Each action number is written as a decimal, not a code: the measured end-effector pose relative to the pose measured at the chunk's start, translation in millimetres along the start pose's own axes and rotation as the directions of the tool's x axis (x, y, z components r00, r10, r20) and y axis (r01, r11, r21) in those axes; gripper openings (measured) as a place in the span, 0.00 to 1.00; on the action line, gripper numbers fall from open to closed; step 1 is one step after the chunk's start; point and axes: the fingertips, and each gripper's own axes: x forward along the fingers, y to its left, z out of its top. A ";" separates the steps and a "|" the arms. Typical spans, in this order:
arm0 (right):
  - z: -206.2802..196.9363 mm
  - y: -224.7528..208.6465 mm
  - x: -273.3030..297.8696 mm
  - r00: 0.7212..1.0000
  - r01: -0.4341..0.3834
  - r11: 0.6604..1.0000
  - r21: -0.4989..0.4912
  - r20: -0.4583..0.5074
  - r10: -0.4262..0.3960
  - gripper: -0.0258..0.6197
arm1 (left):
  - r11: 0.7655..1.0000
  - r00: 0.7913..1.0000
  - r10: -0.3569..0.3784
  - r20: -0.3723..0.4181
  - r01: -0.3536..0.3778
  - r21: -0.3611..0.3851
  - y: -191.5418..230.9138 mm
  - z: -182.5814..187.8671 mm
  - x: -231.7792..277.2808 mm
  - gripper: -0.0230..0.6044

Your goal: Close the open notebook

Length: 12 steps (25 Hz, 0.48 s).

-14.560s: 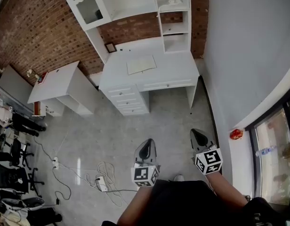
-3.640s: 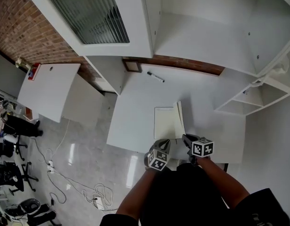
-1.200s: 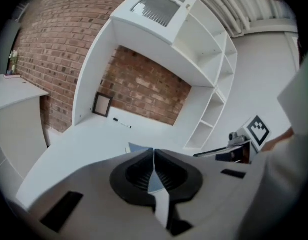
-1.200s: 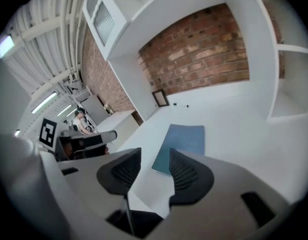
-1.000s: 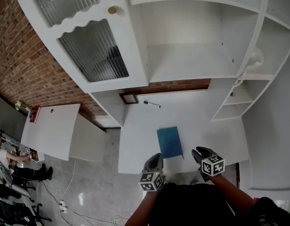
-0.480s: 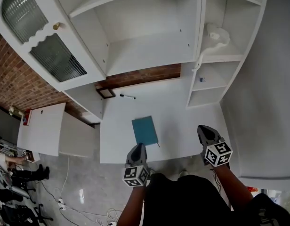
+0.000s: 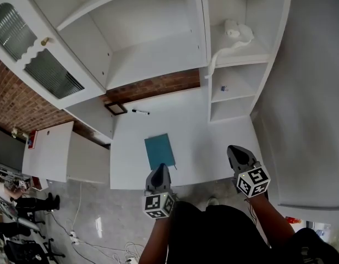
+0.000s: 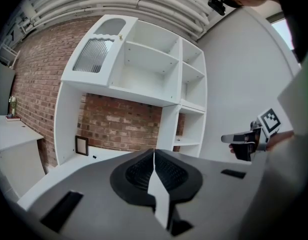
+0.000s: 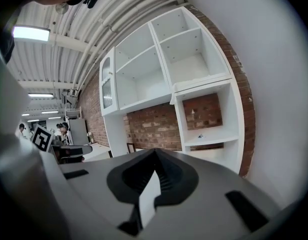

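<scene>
The notebook [image 7: 160, 151] lies closed on the white desk [image 7: 213, 142], teal cover up, near the front edge. My left gripper [image 7: 160, 168] hovers just in front of the notebook's near end, apart from it, jaws shut and empty. Off to the right, my right gripper [image 7: 235, 150] hangs over the desk's front right corner, also shut with nothing in it. In the left gripper view the jaws [image 8: 154, 152] meet along one line; the right gripper [image 8: 242, 138] shows at the right. The right gripper view shows its own jaws [image 9: 155, 152] pressed together.
A black pen [image 7: 140, 112] and a small picture frame [image 7: 116, 108] lie at the back of the desk by the brick wall. White shelving [image 7: 158, 43] rises over the desk, with a glass-fronted cabinet door [image 7: 37, 54] at the left. A lower white table [image 7: 45, 153] stands to the left.
The notebook, open a few seconds ago, is closed. Over the last second both grippers pulled back from the desk and rose; the right one swung out to the right.
</scene>
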 end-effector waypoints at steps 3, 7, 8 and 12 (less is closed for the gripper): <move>0.5 -7.1 -4.5 1.000 0.002 1.000 -0.029 -0.002 -0.002 0.04 | 1.000 1.000 -0.002 0.006 0.002 -0.003 -12.8 0.0 7.7 0.05; -3.4 -16.1 -7.7 1.000 0.001 1.000 -0.027 -0.008 -0.001 0.04 | 1.000 1.000 -0.003 0.008 0.003 -0.011 -26.0 -2.8 12.0 0.05; -4.3 -17.3 -8.6 1.000 0.000 1.000 -0.028 -0.010 -0.001 0.04 | 1.000 1.000 -0.005 0.007 0.005 -0.009 -28.4 -3.5 11.9 0.05; -2.5 -16.9 -10.3 1.000 -0.002 0.999 -0.036 -0.005 0.002 0.04 | 1.000 1.000 -0.006 -0.003 0.006 -0.006 -30.6 -5.3 9.3 0.05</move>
